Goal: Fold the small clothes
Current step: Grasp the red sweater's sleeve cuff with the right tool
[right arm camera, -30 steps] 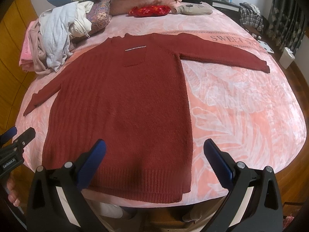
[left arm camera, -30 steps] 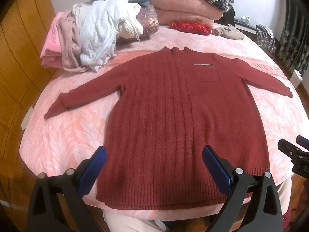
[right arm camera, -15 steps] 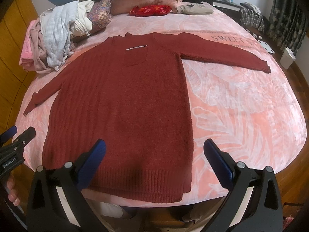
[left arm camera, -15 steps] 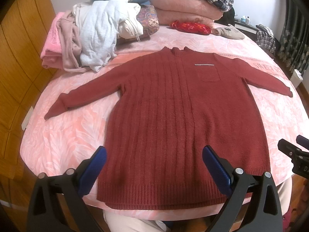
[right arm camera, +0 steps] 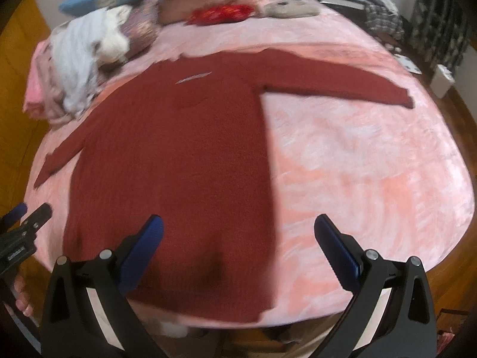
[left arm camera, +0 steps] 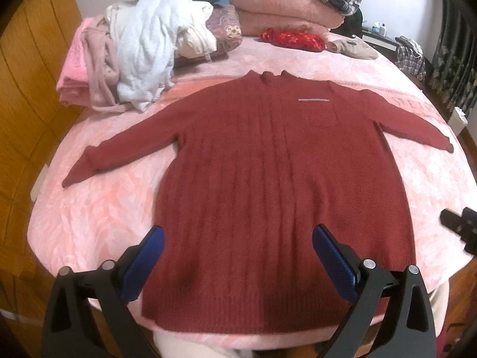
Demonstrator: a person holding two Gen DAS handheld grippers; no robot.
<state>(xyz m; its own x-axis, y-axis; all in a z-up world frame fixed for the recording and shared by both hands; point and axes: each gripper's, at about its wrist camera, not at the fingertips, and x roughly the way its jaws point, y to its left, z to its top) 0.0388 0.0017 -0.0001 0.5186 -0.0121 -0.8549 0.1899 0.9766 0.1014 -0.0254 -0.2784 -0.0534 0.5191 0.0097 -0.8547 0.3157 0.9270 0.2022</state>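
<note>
Sweater (left arm camera: 268, 179) dark red; bedspread (left arm camera: 98, 214) pink, seemingly leaf-patterned.

From my left wrist camera I can read part of a word woven into the pink bedspread (left arm camera: 208, 68), on the band beyond the sweater's far sleeve: the pale letters (left arm camera: 413, 106) look like "SWEET", and the sleeve and the curve of the lens cut off whatever follows. In my right wrist view the same band is too blurred to read.

My left gripper (right arm camera: 22, 232) shows at the left edge of the right wrist view, and its black body carries a small white label (right arm camera: 15, 257). The print is too small and smeared for me to make out with any certainty.

I can read no numbers or signs.
</note>
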